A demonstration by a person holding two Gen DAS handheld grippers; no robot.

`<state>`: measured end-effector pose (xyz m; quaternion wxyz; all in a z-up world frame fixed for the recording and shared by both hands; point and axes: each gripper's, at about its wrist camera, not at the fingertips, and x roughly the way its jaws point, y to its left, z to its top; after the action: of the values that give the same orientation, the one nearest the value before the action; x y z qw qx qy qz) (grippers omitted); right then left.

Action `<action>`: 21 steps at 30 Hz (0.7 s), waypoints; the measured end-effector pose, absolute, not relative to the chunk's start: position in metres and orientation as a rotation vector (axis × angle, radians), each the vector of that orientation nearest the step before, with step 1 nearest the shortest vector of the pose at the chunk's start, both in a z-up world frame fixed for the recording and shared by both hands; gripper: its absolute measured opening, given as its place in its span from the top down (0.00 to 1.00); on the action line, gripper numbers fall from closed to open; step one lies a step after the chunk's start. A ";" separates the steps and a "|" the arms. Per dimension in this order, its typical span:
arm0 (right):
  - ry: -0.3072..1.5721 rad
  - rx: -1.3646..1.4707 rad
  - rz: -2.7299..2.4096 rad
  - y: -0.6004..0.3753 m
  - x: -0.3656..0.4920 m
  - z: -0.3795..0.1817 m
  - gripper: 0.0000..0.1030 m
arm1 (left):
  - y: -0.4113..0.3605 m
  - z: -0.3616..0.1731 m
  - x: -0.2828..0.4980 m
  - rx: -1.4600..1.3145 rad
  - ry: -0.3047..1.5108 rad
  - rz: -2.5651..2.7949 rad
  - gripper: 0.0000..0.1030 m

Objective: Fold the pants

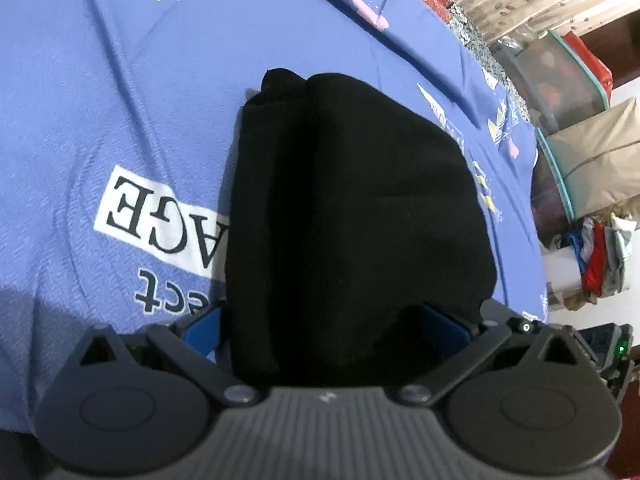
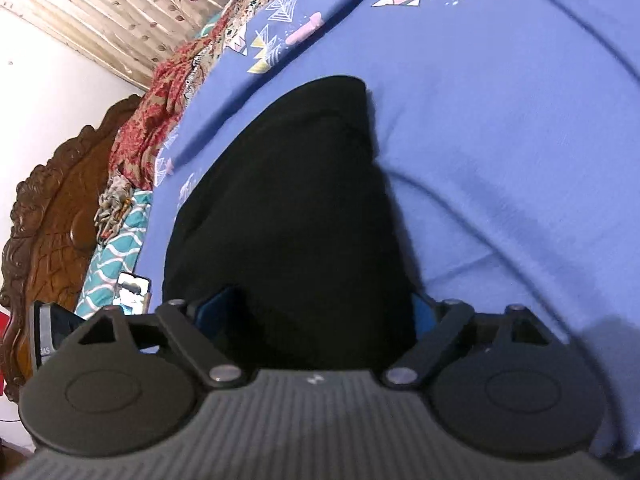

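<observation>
The black pants (image 1: 352,208) lie folded in a thick bundle on a blue bed sheet (image 1: 80,120). In the left wrist view the near end of the bundle sits between the blue pads of my left gripper (image 1: 324,324), whose jaws stand wide with the cloth filling the gap. In the right wrist view the pants (image 2: 296,208) likewise run back between the blue pads of my right gripper (image 2: 320,312), jaws wide around the bundle. The fingertips are hidden by the cloth in both views.
The sheet has a white label with black letters (image 1: 160,220) and triangle prints. Storage bags and boxes (image 1: 568,92) stand beyond the bed's right edge. A carved wooden headboard (image 2: 52,220), a red patterned cloth (image 2: 160,108) and a phone (image 2: 134,292) are at the left.
</observation>
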<state>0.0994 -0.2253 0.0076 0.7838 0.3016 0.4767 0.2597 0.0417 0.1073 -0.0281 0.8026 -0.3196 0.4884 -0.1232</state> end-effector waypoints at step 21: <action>0.917 0.671 0.547 -0.227 0.083 0.006 0.11 | 0.092 -0.027 0.033 -0.599 1.007 -0.260 0.00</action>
<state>0.0835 -0.2271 0.0057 0.8077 0.3138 0.4286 0.2558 0.0330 0.0921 -0.0269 0.8252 -0.2818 0.4740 -0.1224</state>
